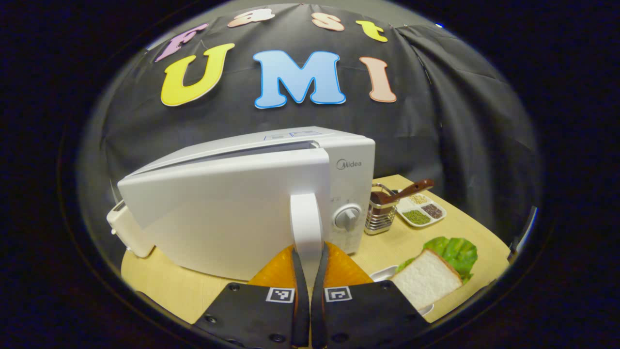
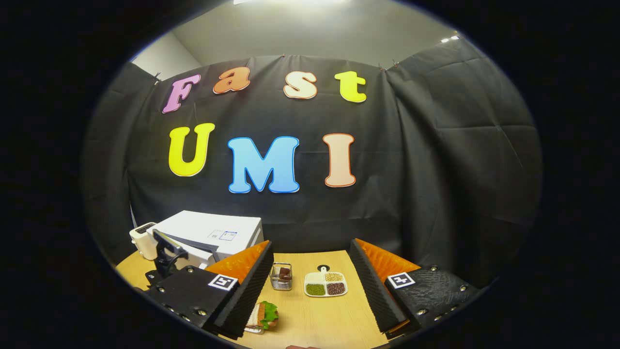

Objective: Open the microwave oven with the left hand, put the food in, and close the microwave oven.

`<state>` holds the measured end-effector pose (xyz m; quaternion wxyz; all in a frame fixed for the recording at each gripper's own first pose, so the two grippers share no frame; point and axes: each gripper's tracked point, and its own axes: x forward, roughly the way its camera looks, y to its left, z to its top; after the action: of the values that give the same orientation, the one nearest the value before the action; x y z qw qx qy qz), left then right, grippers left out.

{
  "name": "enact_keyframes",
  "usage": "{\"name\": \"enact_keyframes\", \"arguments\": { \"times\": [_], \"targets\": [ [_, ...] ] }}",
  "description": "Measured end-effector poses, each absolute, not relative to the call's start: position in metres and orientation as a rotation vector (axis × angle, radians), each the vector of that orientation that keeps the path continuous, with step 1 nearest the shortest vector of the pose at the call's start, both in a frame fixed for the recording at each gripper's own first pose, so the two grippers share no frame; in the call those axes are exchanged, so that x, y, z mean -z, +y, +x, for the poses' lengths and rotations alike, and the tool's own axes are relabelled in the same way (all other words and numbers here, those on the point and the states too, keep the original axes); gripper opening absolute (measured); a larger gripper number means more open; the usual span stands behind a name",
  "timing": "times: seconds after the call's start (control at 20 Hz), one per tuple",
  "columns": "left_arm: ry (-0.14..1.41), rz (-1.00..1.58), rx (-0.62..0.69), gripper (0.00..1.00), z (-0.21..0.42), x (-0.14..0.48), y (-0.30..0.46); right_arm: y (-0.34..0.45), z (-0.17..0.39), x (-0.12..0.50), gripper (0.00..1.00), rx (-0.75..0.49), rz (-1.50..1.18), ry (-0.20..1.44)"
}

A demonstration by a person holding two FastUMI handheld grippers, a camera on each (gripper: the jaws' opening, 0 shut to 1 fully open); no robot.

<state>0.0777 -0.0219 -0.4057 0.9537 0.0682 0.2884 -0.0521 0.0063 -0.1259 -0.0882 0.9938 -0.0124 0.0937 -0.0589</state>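
Plainly "Midea" [image 1: 348, 165] marks the white microwave [image 1: 242, 208] front.

Bright overhead ceiling light [image 2: 290, 2], sharp focus (strong fisheye bending at edges), soft shadows, dark periphery.

My jaws face the microwave [image 1: 232, 208], smooth glossy white plastic; right of it, a shiny metal basket [image 1: 380, 215] on the matt wood surface [image 1: 465, 223].

Black cloth wall [image 2: 436, 184] drapes in folds behind a pale wooden table [image 2: 315, 310], a plain grey wall [image 2: 310, 34] rises above it, and a ceiling light [image 2: 271, 2] glows overhead.
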Motion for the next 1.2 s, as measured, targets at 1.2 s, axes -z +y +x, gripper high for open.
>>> {"name": "enact_keyframes", "arguments": {
  "times": [1.2],
  "targets": [
    [0.808,0.167,0.413,0.09,-0.157,0.357,0.156,-0.017,-0.001,0.173,0.96,-0.065,0.087,0.399]
  ]
}}
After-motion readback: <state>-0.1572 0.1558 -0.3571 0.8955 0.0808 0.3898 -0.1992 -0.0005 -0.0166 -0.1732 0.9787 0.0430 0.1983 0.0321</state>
